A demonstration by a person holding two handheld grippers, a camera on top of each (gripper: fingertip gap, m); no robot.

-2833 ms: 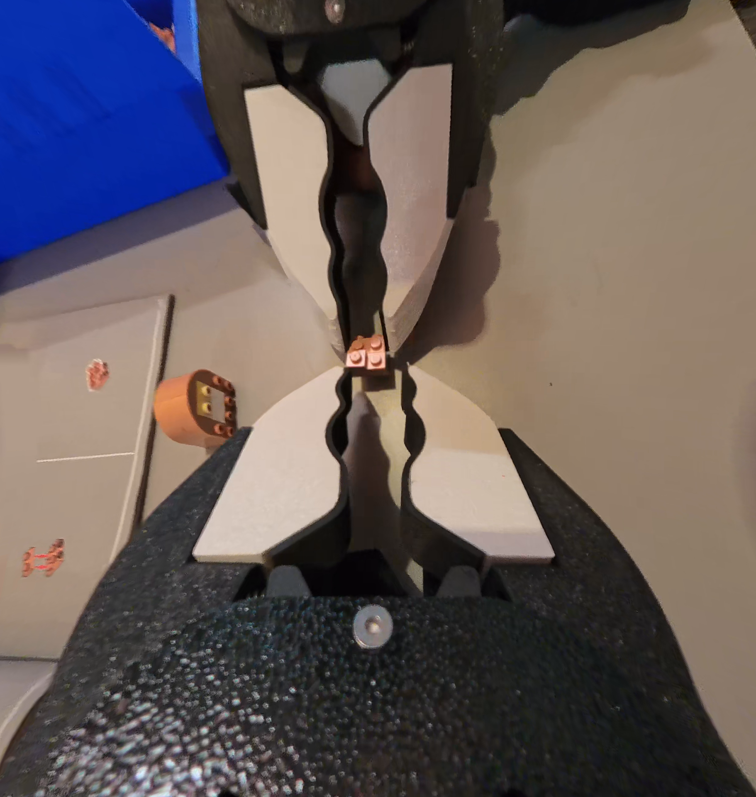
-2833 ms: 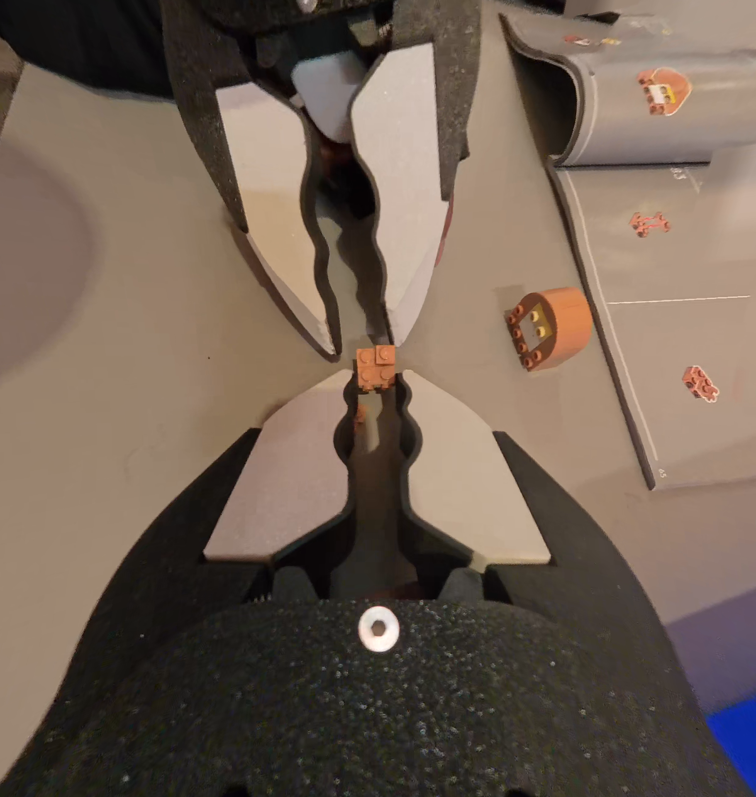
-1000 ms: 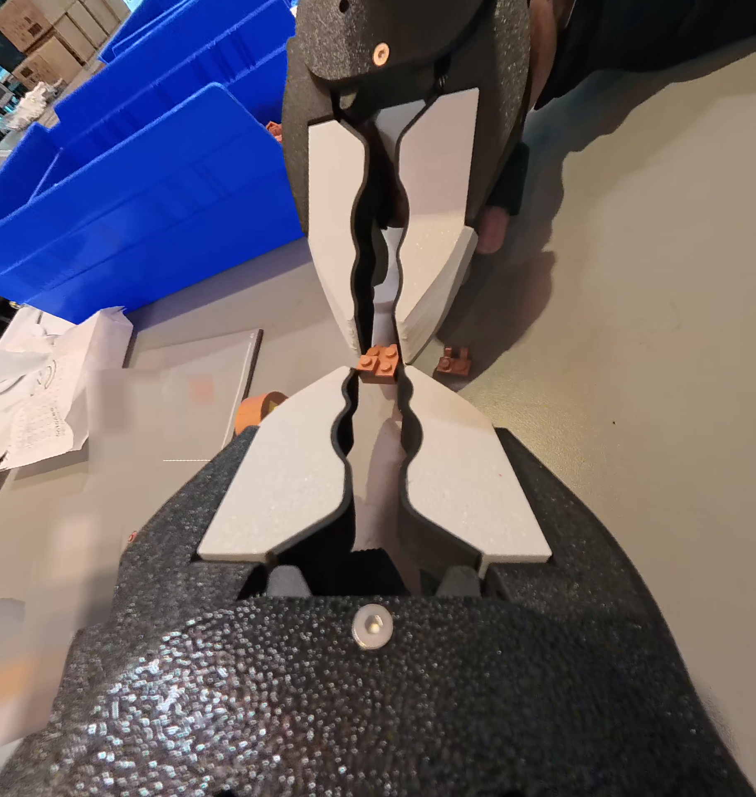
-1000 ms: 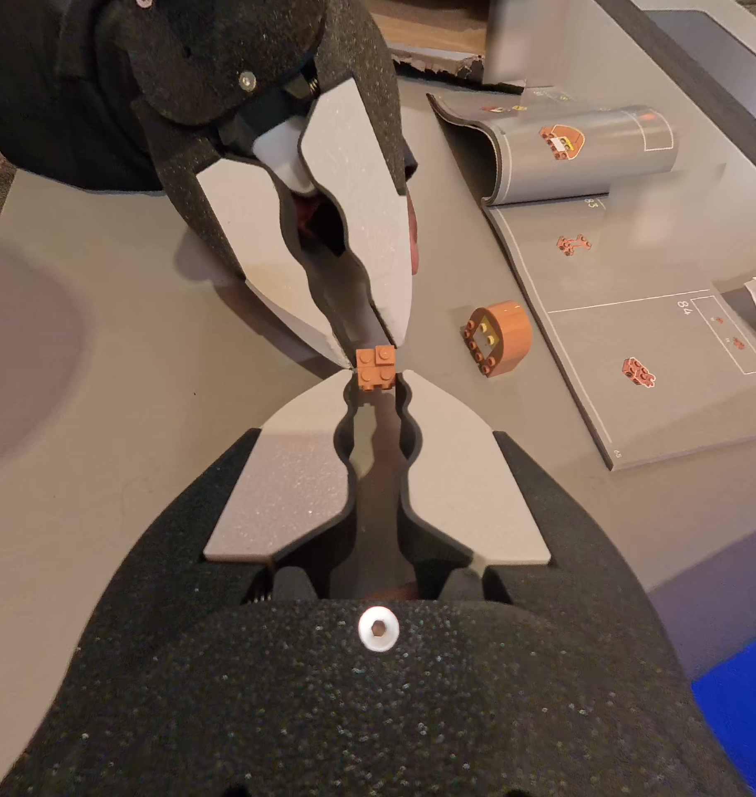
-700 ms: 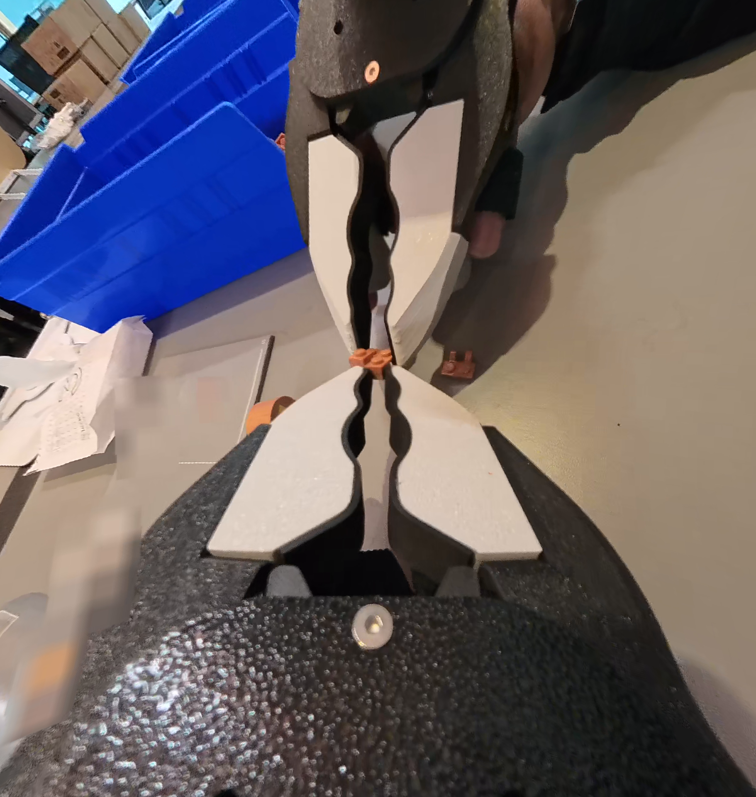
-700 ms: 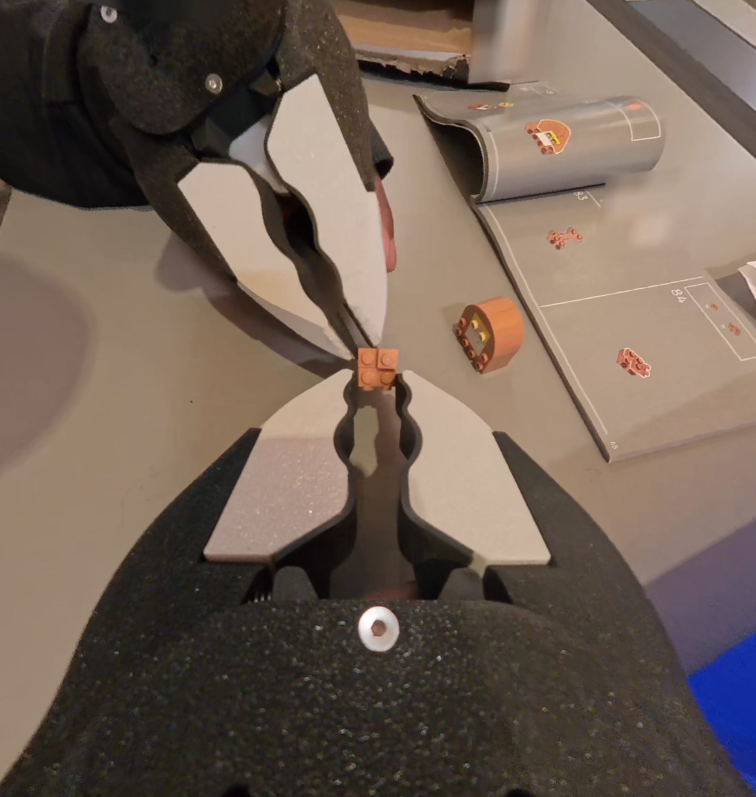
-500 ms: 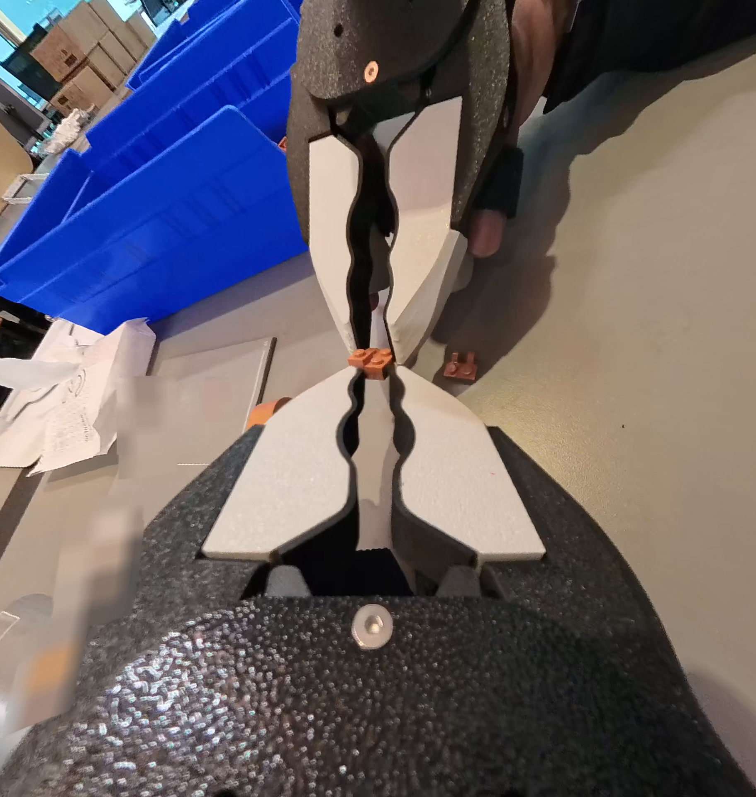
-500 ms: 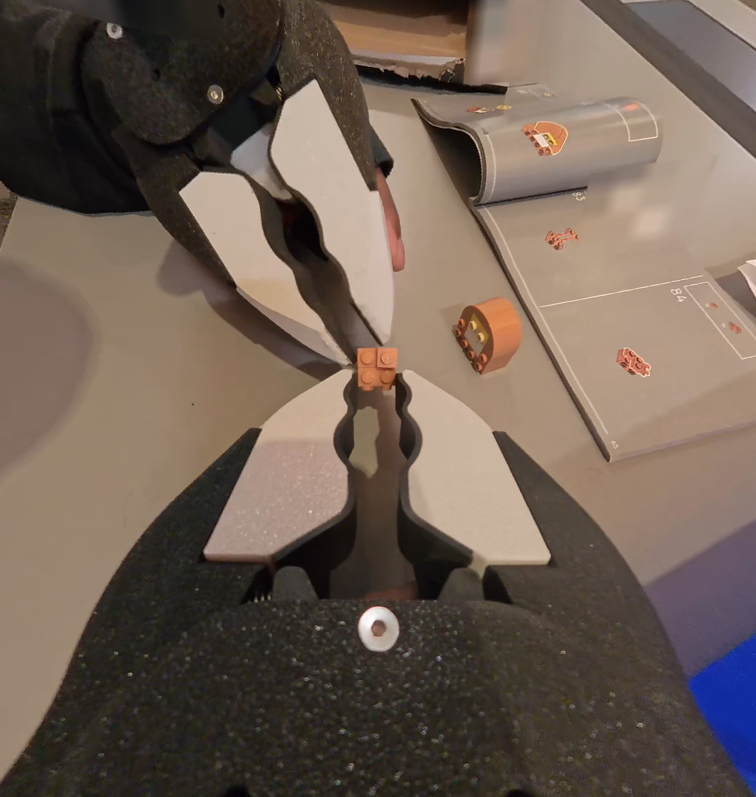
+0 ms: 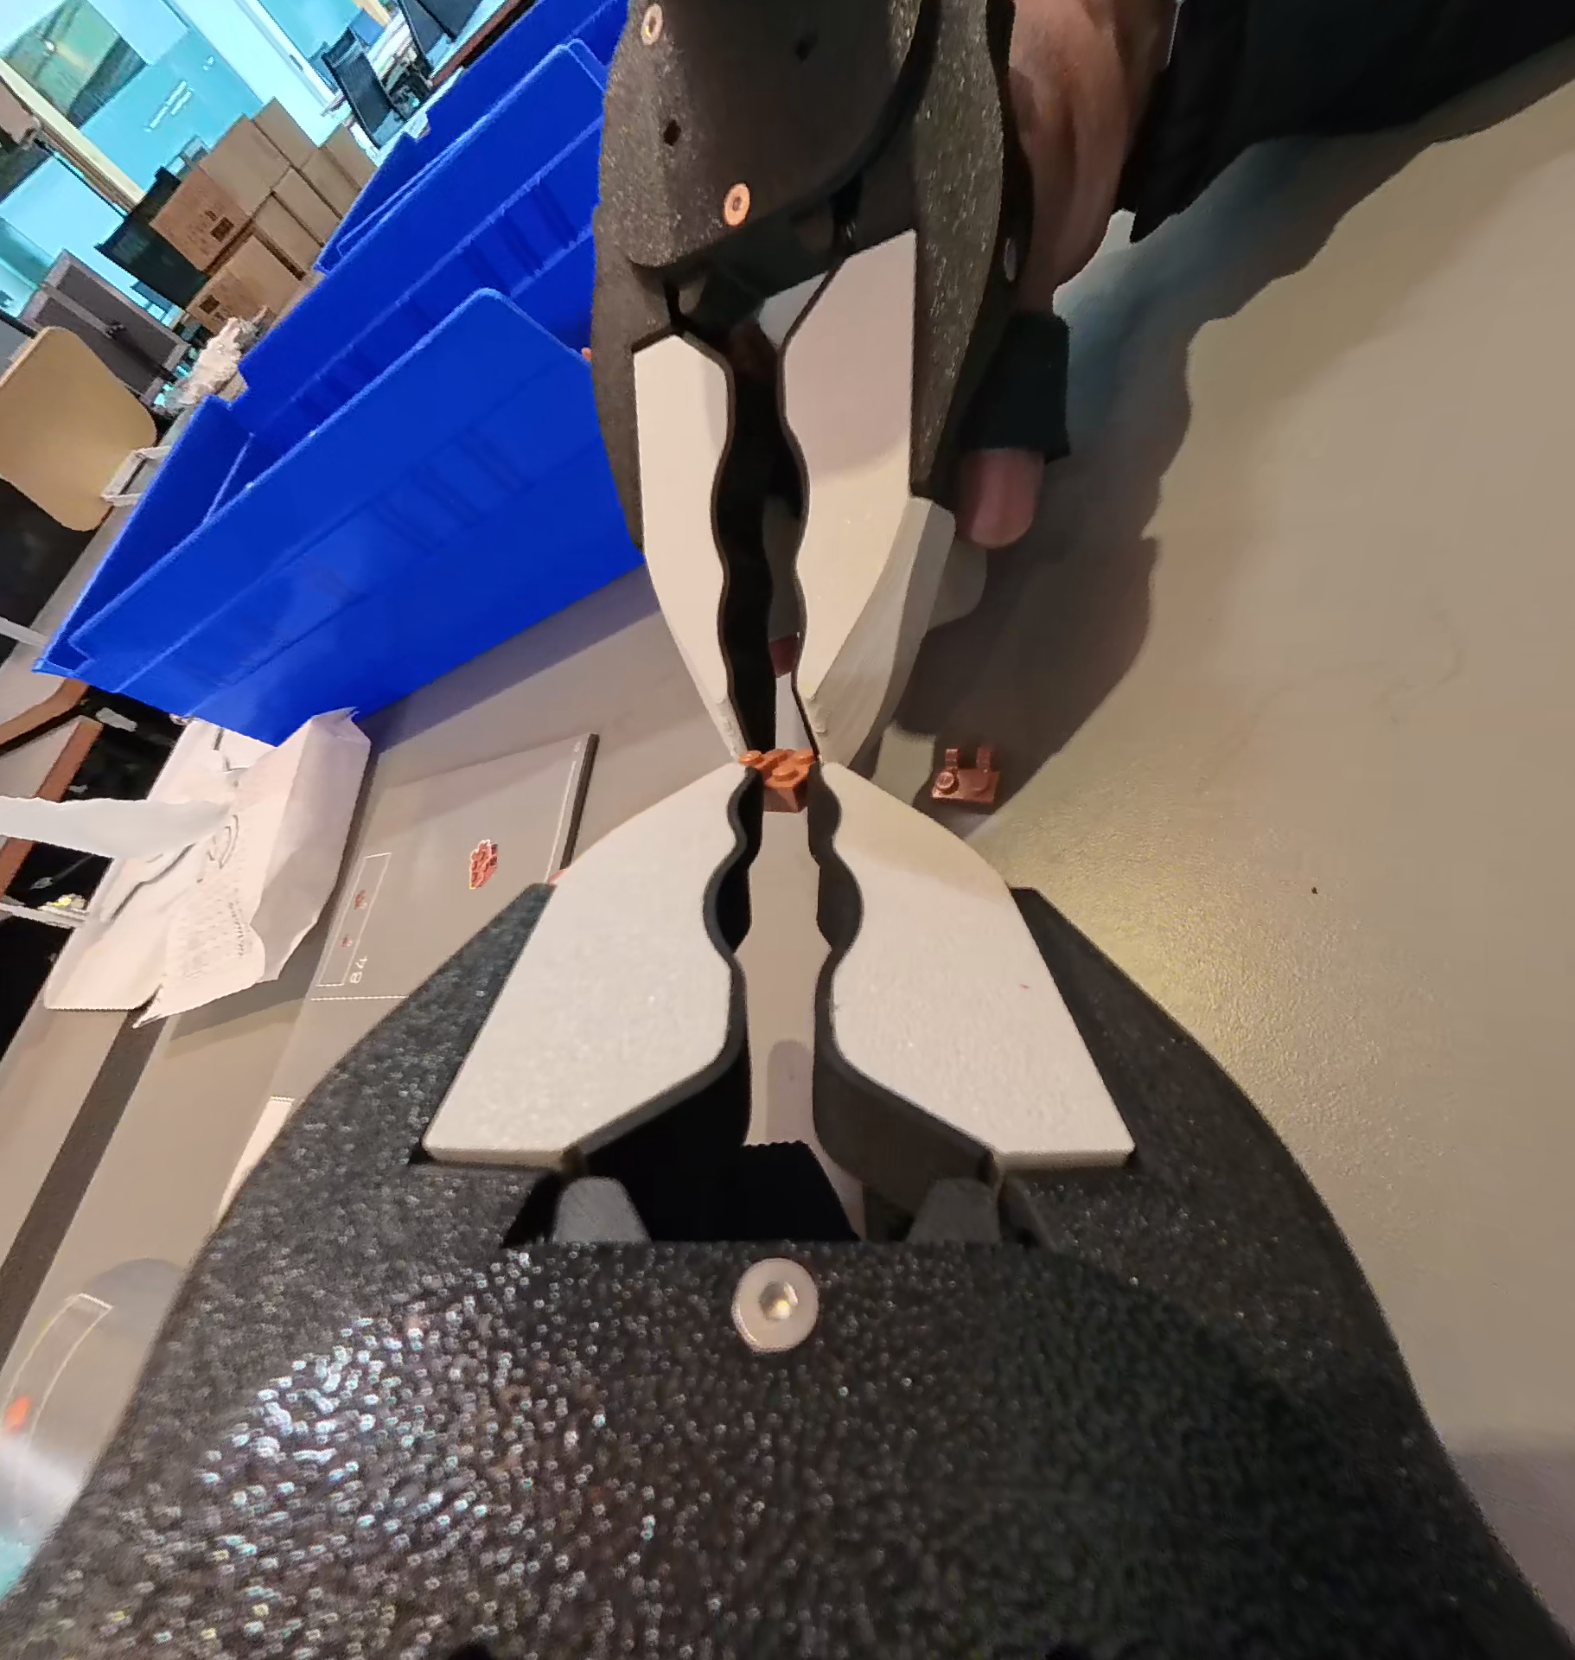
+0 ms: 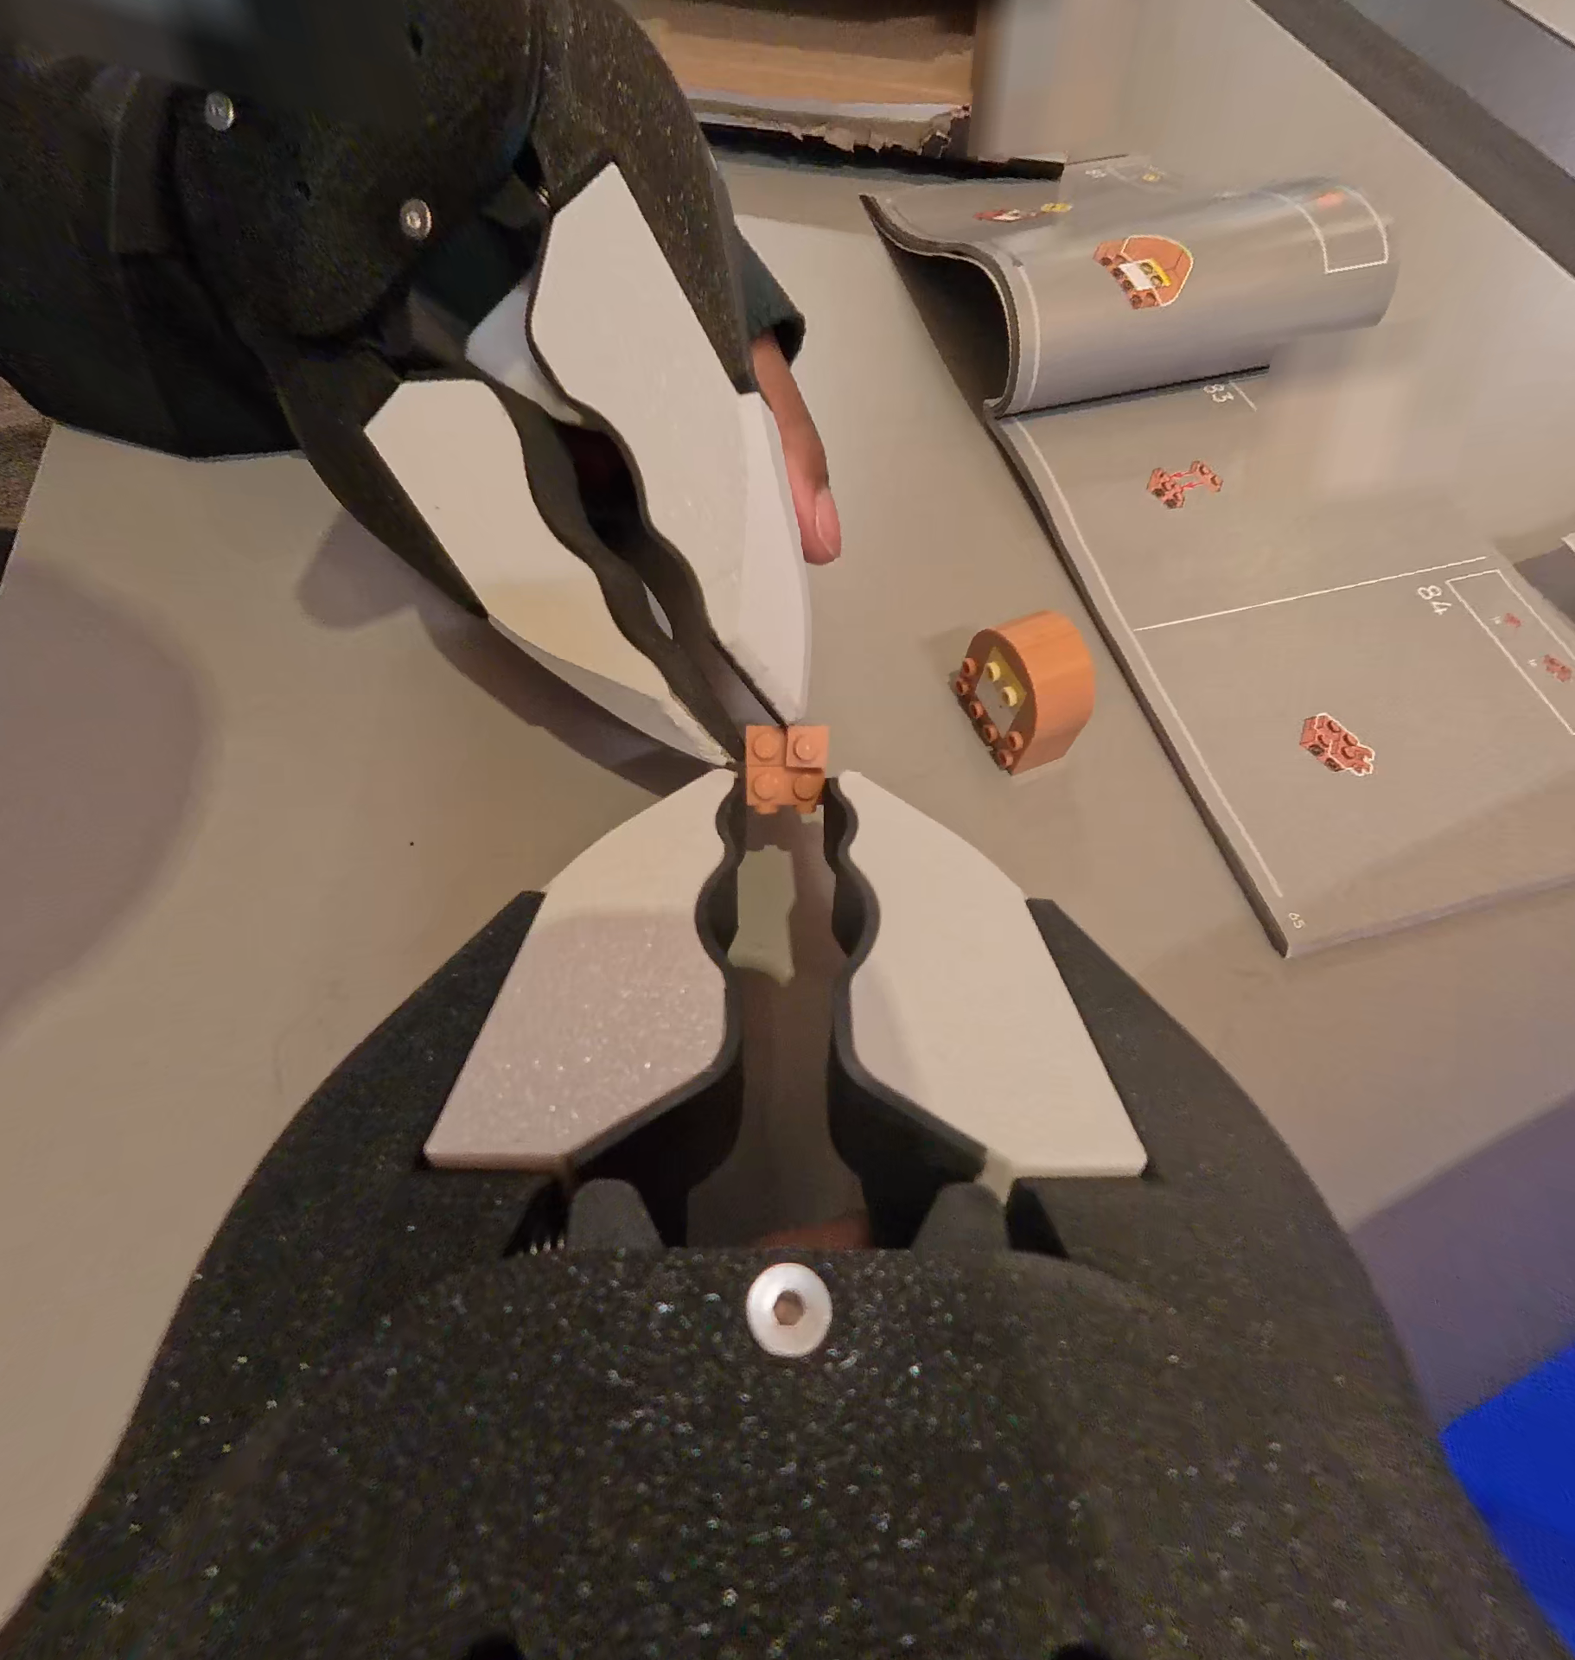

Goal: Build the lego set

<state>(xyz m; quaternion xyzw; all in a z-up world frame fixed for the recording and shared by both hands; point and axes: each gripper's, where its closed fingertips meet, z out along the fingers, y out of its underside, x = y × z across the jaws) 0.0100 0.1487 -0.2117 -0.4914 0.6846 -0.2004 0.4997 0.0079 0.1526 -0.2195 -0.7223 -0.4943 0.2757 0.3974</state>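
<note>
A small orange-brown brick assembly [image 10: 784,768], a square studded plate with a smaller piece on one corner, hangs above the grey table [image 10: 227,808] between two grippers that meet tip to tip. My right gripper [image 10: 786,795] is shut on the plate's two sides. My left gripper [image 9: 779,790] is closed narrowly on the assembly's lower block [image 9: 782,790] from the opposite side. In the right wrist view the left gripper's fingertips [image 10: 757,719] touch the plate's far edge. In the left wrist view the right gripper's fingers [image 9: 820,719] reach down onto the plate.
A small brown plate with a clip [image 9: 968,777] lies on the table right of the tips. A rounded brown brick piece [image 10: 1031,692] lies beside an open grey instruction booklet [image 10: 1305,763]. Blue bins [image 9: 362,503] and crumpled white paper [image 9: 200,862] are at the left. The tips of both grippers are at nearly the same place.
My left fingers have closed from the plate's full width to a narrower grip on its lower block. Both grippers have tilted up from the table; my right grip is unchanged.
</note>
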